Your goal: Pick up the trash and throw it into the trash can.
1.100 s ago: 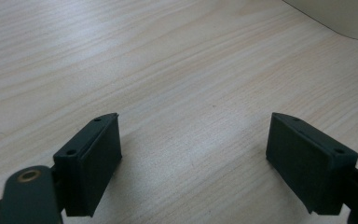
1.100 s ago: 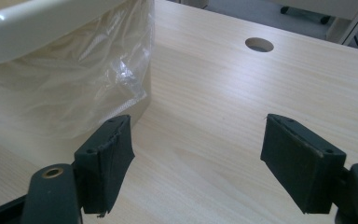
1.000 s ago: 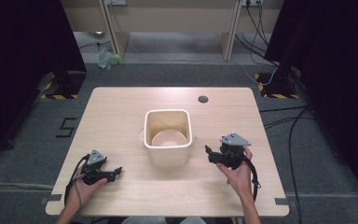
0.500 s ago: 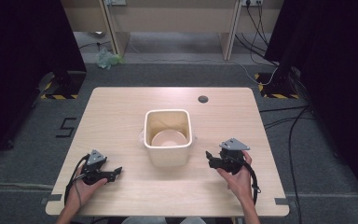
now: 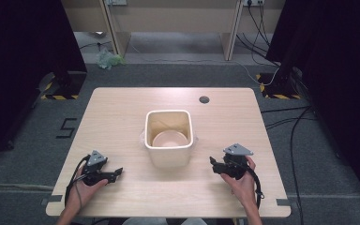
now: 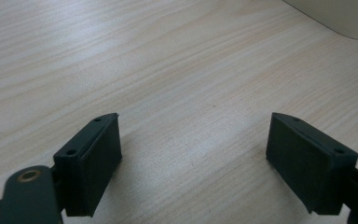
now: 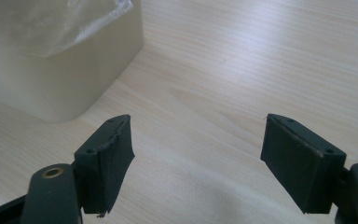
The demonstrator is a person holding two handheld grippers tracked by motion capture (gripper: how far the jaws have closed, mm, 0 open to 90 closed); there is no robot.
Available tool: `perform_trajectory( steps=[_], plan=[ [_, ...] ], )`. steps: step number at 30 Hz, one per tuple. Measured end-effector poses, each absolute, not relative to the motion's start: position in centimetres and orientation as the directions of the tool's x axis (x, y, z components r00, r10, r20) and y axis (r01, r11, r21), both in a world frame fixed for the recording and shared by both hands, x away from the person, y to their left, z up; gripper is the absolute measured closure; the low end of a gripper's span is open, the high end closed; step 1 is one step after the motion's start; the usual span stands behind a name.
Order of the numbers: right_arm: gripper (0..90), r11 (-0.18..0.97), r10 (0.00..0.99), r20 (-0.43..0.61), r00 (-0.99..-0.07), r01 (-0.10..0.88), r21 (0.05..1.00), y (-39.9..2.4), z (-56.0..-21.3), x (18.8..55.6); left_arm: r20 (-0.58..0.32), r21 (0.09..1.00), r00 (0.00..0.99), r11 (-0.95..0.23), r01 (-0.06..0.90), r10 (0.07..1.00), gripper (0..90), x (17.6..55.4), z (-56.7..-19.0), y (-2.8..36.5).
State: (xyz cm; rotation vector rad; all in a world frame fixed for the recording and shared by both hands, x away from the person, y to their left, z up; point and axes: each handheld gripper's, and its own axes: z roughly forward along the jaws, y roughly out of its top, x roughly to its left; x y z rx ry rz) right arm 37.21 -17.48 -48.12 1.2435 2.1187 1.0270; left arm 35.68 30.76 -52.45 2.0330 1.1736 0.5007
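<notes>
At table centre, a cream square plastic bin point(image 5: 168, 140) with a clear liner is found standing, untouched. Left gripper point(image 5: 117, 172) and right gripper point(image 5: 212, 162) are rested either side, jaws apart, nothing clamped. No handling is judged begun.

cream square bin point(image 5: 168, 140), upright, mid-table
</notes>
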Motion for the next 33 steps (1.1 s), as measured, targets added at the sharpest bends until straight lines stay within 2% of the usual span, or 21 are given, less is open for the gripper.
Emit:
perform_trajectory(
  steps=[33],
  plan=[
    [24.4,0.294,0.893,-0.011,-0.449,0.565,0.771,-19.4,-49.8,35.1,-0.022,0.749,0.510,-0.324,0.579,0.860,17.2,35.7,-52.4,30.8]
  ],
)
